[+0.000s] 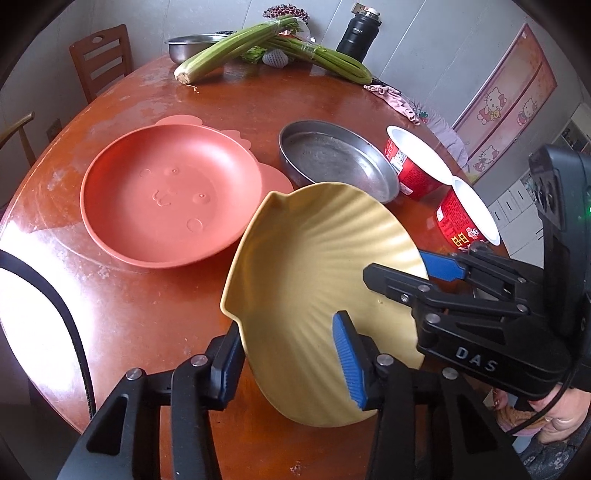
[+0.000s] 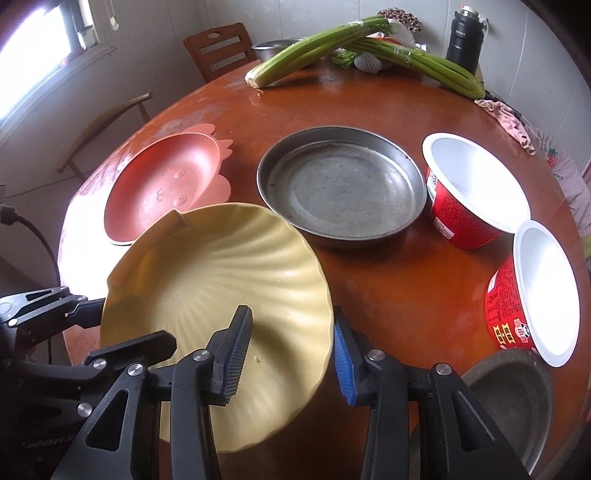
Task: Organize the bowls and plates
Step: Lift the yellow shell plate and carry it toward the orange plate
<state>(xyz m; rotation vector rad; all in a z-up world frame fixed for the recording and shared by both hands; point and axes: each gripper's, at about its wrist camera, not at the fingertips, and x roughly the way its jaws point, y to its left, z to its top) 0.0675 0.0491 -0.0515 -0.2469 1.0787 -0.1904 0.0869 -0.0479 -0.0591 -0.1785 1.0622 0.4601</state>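
A yellow shell-ribbed plate (image 1: 314, 266) is tilted above the near side of the round wooden table (image 1: 140, 314). My left gripper (image 1: 290, 365) is shut on its near rim, one pad under the plate and one on its inner face. In the right wrist view my right gripper (image 2: 290, 358) is shut on the same yellow plate (image 2: 207, 280) at its right rim. An orange-red plate (image 1: 166, 199) lies on a pink flower-edged plate (image 1: 275, 177) at the left. A steel pan (image 1: 332, 158) sits behind the yellow plate. Two red cup-noodle bowls (image 2: 472, 192) (image 2: 535, 295) stand on the right.
Celery bundles (image 1: 236, 48), a steel bowl (image 1: 192, 46), a black flask (image 1: 360, 33) and a pink cloth (image 1: 395, 99) line the far edge. A dark round pan (image 2: 509, 398) lies at the near right edge. A wooden chair (image 1: 101, 59) stands beyond the table.
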